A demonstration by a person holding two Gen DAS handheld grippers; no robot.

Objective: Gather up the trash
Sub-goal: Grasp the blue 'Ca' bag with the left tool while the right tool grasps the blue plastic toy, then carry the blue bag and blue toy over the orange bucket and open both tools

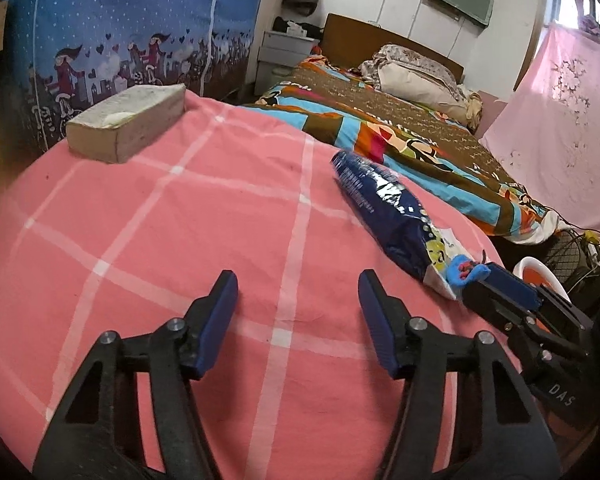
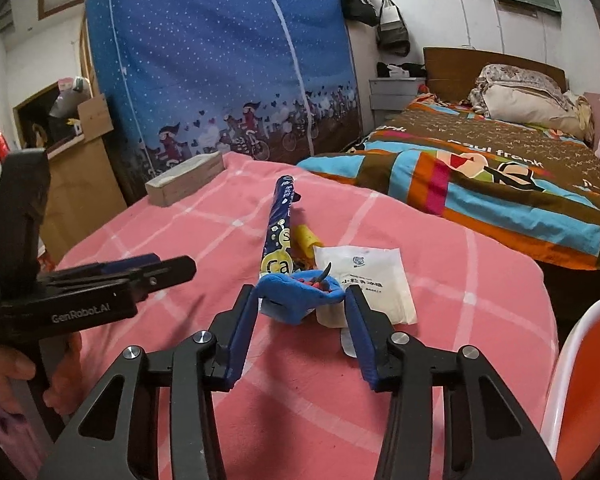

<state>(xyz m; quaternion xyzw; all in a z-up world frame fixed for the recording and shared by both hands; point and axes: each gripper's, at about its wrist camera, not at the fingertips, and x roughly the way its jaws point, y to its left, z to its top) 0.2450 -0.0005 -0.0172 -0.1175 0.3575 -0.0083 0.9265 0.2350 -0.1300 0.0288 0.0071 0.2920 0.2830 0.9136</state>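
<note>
A dark blue snack bag (image 1: 384, 212) lies on the pink checked table cloth (image 1: 180, 240); it also shows in the right wrist view (image 2: 279, 228). A blue crumpled piece of trash (image 2: 300, 294) with red bits sits between the fingers of my right gripper (image 2: 300, 296), which touch its two ends. Behind it lie a white packet (image 2: 368, 280) and a yellow piece (image 2: 306, 240). My left gripper (image 1: 298, 284) is open and empty over bare cloth, left of the bag. The right gripper shows in the left wrist view (image 1: 496, 284).
A beige tissue box (image 1: 128, 120) stands at the far left corner of the table. A bed with a colourful quilt (image 1: 420, 140) lies beyond the table. An orange and white bin (image 2: 588, 380) stands at the table's right. A blue wardrobe cover (image 2: 220, 60) stands behind.
</note>
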